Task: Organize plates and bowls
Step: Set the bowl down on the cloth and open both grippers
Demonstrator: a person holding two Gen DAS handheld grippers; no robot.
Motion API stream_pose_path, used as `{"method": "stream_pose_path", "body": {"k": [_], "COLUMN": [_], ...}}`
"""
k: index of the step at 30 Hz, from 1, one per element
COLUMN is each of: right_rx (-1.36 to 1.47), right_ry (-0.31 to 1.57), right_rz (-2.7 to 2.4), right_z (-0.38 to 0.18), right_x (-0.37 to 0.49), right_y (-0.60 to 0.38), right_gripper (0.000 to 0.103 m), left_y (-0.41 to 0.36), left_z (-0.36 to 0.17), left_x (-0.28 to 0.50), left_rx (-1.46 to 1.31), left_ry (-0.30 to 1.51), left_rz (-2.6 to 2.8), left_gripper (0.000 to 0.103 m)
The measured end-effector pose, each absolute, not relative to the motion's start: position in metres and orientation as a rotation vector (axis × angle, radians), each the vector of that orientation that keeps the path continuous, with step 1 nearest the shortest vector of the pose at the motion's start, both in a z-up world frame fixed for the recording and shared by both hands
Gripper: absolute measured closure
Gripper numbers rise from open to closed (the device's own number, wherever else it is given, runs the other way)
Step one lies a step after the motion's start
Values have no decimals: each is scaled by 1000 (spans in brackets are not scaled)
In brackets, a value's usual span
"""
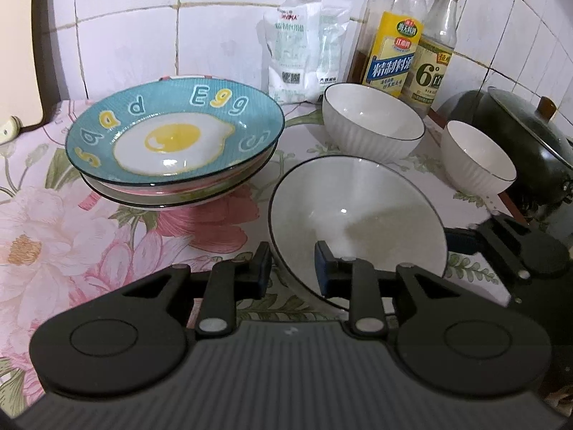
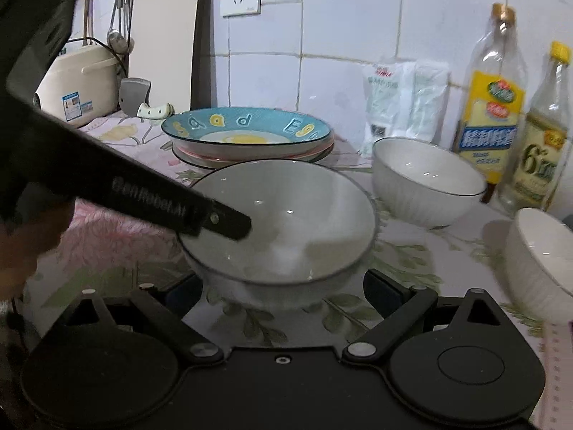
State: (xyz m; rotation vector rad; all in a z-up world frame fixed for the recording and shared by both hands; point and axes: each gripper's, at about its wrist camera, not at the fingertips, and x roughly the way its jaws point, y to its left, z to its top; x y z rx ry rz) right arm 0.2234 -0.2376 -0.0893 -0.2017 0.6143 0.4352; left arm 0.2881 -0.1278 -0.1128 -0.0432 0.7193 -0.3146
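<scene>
A white bowl with a dark rim (image 1: 358,208) hangs tilted over the flowered counter. My left gripper (image 1: 292,268) is shut on its near-left rim, one finger outside and one inside. In the right wrist view that bowl (image 2: 286,215) sits between the wide-open fingers of my right gripper (image 2: 283,290), which flank its lower body. The left gripper's inner finger (image 2: 229,222) reaches into it. A blue fried-egg plate (image 1: 172,136) tops a stack of plates at the back left. Two more white bowls (image 1: 372,122) (image 1: 476,157) stand upright at the right.
Two sauce bottles (image 1: 390,46) (image 1: 433,57) and a white bag (image 1: 304,46) line the tiled wall. A black lidded pot (image 1: 519,136) sits at the far right. A rice cooker (image 2: 82,79) and a cleaver (image 2: 134,95) stand at the back left.
</scene>
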Motion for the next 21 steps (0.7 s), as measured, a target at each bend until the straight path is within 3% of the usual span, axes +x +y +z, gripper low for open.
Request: {"method": "stream_pose_path", "body": {"k": [7,9,21], "right_rx": [-142,-113,-3], "right_ry": [510,490,442], "right_rz": [373,343,231], "right_z": [-62,-56,-37], "right_x": [186,180,170], "right_y": [-287,-303,-361], "right_gripper": [5,5,5], "left_y": [-132,-132,-143], "left_z": [-97,-92,-77], "left_x": [273,269,262], "left_rx": [21,39,66], "left_ry": [742,742,741], "left_rz": [-313,-310,-314], "left_gripper": [73,62,62]}}
